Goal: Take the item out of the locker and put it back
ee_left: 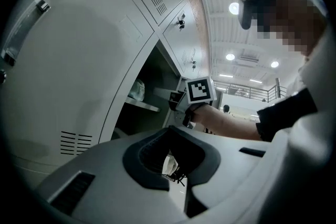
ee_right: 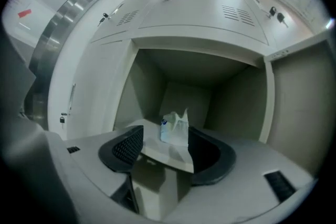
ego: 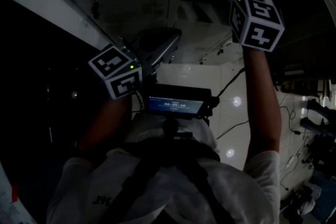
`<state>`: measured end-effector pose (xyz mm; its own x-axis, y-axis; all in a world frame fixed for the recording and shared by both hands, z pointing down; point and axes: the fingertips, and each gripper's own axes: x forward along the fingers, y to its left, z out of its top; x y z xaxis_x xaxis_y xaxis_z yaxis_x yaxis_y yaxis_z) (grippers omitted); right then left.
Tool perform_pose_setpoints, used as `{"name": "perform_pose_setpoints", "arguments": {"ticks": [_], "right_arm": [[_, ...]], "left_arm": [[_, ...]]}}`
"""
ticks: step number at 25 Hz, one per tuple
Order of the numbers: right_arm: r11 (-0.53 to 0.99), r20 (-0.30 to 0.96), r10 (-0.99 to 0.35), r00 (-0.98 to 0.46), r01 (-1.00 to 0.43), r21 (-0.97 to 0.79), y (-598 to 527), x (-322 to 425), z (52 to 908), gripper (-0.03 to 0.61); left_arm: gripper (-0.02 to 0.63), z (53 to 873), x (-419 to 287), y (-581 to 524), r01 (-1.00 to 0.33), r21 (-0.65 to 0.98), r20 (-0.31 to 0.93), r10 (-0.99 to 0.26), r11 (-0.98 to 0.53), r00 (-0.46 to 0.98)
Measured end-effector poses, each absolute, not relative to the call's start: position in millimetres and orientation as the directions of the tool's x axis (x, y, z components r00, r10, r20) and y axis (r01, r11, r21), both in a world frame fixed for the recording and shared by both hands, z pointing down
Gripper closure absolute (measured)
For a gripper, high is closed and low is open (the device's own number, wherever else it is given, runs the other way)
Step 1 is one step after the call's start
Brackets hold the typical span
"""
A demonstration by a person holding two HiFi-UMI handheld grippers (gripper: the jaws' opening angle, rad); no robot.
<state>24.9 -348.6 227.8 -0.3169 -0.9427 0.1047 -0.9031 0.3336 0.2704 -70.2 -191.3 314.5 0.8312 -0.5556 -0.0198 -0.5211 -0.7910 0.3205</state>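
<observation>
Bag [ee_right: 176, 124] on shelf [ee_right: 167, 159]: judged light, soft, crinkly; best held by its top. Your right gripper [ee_right: 165, 136] stands spread and your left gripper [ee_left: 169, 131] is pressed together.

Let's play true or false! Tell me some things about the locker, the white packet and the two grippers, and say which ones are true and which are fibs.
1. The locker is open. True.
2. The right gripper is squeezing the white packet. False: its jaws are apart, and the packet sits beyond them, not held.
3. The packet rests on a shelf inside the locker. True.
4. The left gripper holds the packet. False: its jaws meet at the tips with nothing held, and it is outside the locker.
</observation>
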Motion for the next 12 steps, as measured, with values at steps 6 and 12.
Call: {"name": "perform_pose_setpoints", "arguments": {"ticks": [6,12], "right_arm": [[0.374,0.145,-0.926,-0.348,-0.894,0.246,-317,18,257,0.308],[0.392,0.157,-0.918,-0.364,-0.892,0.224,-287,23,276,0.379]], "left_arm": [[0.621,327,-72,-183,-0.511,0.349,-0.007,-0.548,-0.785,0.837],[0.621,337,-74,-169,-0.504,0.361,0.009,-0.538,-0.784,0.843]]}}
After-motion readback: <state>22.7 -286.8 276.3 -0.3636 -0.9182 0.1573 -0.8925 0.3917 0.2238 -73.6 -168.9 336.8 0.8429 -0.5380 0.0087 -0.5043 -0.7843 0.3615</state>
